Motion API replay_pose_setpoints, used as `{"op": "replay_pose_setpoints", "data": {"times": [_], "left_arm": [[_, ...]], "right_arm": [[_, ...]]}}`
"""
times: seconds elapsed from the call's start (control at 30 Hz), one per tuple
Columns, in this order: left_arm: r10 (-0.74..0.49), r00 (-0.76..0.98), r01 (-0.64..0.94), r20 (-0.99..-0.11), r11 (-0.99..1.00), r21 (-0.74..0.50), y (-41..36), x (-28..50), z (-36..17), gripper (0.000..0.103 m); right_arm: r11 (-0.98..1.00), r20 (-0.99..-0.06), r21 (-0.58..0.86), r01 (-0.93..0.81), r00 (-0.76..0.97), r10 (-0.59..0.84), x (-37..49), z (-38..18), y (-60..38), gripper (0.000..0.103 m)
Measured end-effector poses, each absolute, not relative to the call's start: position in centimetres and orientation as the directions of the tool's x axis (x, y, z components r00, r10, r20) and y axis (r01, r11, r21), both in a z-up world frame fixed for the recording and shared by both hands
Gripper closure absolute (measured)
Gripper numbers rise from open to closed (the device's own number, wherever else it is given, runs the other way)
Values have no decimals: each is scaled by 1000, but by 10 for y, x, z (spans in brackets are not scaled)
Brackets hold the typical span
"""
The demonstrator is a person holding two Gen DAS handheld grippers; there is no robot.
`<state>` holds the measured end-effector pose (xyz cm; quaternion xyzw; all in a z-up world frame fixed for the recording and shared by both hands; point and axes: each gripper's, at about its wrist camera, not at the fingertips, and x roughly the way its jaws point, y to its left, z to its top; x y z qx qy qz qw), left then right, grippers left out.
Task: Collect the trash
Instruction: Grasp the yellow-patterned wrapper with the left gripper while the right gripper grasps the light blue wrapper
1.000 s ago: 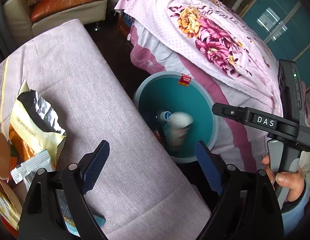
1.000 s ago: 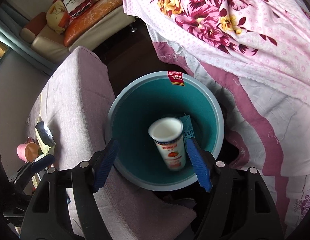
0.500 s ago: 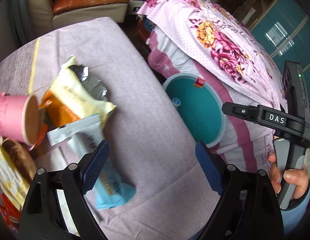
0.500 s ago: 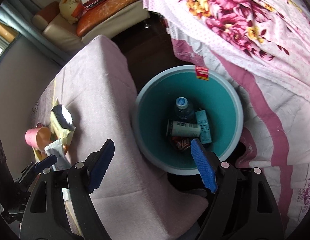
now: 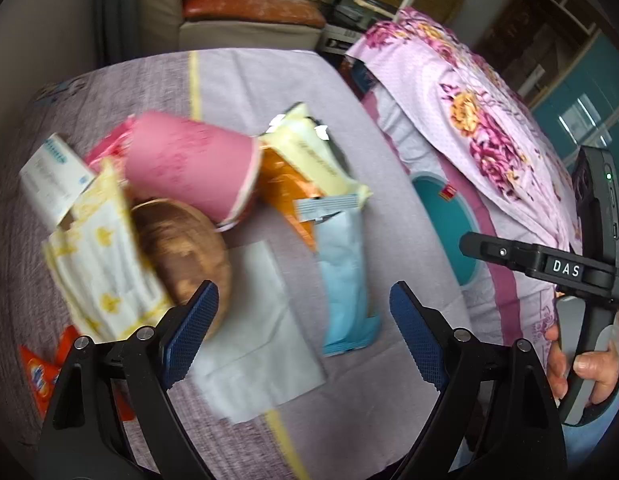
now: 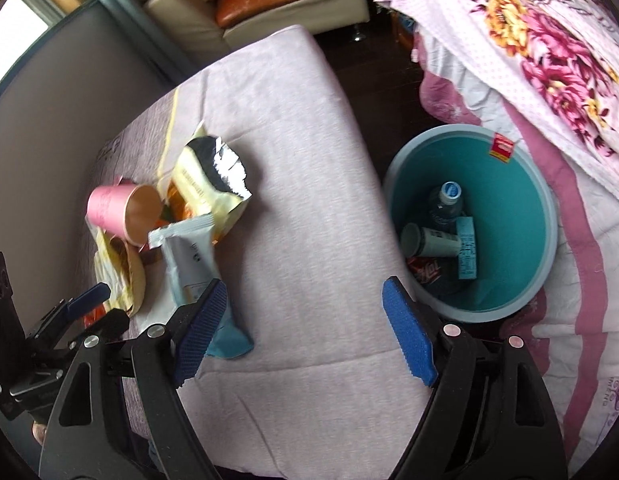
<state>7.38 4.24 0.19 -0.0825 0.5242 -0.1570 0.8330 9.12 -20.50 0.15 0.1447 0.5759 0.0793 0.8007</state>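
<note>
bin (image 6: 545,240) sits on the floor tight against the table (image 6: 309,200) edge, right of centre in the right wrist frame, so trash only needs a short carry; a bottle, a cup and cartons already lie inside it. remaining trash is heaped mid-left in the left wrist frame: pink cup (image 5: 189,164) on its side, yellow snack bag (image 5: 313,160), blue wrapper (image 5: 345,280), napkin (image 5: 257,328). left gripper (image 5: 305,332) jaws wide apart, empty, over the napkin and wrapper. right gripper (image 6: 305,332) jaws have just been opening, nothing between them, over bare cloth.
</note>
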Motion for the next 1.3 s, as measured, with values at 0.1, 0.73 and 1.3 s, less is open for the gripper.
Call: {"op": "replay_pose_setpoints", "data": {"times": [0.1,0.73,1.3], "left_arm": [[-329,412,132,-850,944,-302,68,70,-1,15],[-263,394,-94,-880,941,-324,165,92,-45,15],[-190,391,-112,-901,961,-251,154,113,-58,45]], "right_arm": [[948,-904,319,1,299,304,92,-2,-182,27],[948,-930,309,-77,184,318,117,-43,-112,27],[947,-934,294,-125,171,313,117,-57,-94,75]]}}
